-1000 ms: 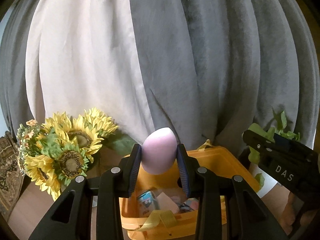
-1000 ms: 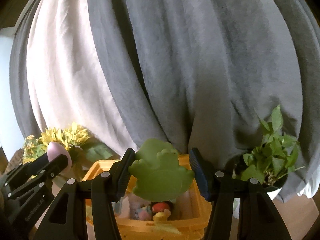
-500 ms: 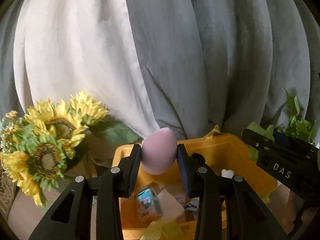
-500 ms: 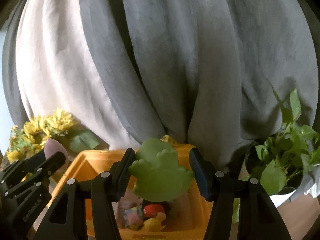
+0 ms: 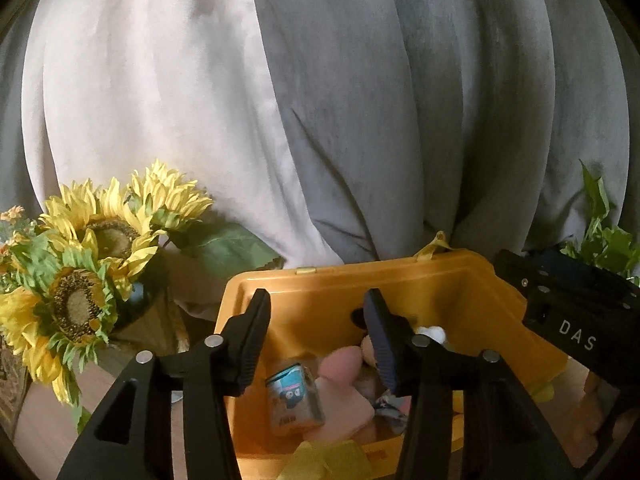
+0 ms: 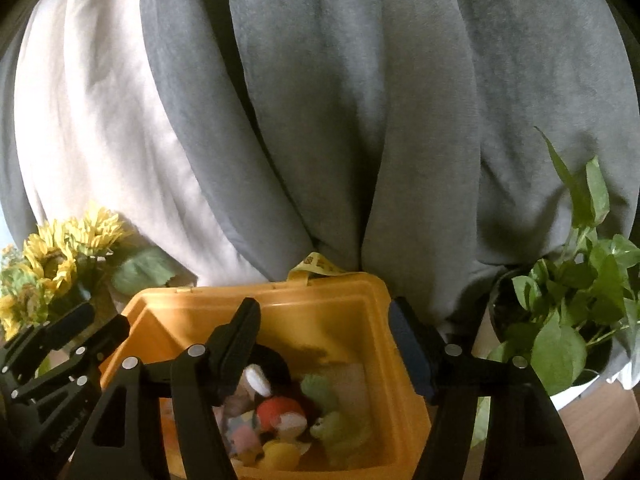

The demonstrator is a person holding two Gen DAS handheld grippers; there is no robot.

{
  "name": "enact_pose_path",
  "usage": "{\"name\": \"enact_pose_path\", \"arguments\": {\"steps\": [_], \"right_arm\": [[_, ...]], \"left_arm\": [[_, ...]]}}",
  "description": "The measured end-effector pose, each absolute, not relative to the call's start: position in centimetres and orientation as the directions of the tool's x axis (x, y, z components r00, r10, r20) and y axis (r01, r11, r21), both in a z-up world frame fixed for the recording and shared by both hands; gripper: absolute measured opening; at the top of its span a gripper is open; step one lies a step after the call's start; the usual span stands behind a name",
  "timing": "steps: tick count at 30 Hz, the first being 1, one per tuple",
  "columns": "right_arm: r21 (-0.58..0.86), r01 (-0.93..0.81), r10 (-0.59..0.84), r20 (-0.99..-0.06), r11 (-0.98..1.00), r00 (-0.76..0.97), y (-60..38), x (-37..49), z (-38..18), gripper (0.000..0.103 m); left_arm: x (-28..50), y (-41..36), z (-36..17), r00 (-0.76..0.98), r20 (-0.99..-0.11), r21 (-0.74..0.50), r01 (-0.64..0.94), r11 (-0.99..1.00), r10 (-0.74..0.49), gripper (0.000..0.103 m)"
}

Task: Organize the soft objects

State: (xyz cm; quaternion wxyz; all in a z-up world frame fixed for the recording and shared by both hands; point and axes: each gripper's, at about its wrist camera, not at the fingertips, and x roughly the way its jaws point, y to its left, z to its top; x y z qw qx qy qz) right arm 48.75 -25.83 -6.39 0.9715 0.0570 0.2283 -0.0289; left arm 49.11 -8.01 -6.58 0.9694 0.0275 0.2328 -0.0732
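Ahead of my left claw (image 5: 318, 320) stands the bin (image 5: 400, 276) with toys (image 6: 280, 416) in it; sunflowers (image 5: 80, 264) are left, plant (image 6: 572, 312) right, curtain (image 6: 320, 120) behind.

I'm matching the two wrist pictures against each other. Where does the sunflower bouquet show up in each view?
Left wrist view: the sunflower bouquet fills the left middle, large, left of the yellow bin.
Right wrist view: the sunflower bouquet sits smaller at the far left edge, behind the left gripper.
Shared landmark: the yellow bin at bottom centre, in front of the grey curtain.
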Motion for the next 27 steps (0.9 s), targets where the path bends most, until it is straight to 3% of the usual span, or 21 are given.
{"name": "enact_pose_path", "arguments": {"steps": [13, 27], "right_arm": [[0.094, 0.087, -0.037, -0.443, 0.992, 0.896, -25.5, 44.2, -5.0, 0.068], [0.063, 0.081, -0.05, -0.385, 0.995, 0.922, -25.0, 34.5, -2.0, 0.068]], "left_arm": [[43.5, -7.0, -4.2, 0.899, -0.425, 0.017, 0.126, 0.992, -0.107, 0.063], [34.4, -6.8, -1.3, 0.917, -0.39, 0.02, 0.099, 0.995, -0.083, 0.069]]}}
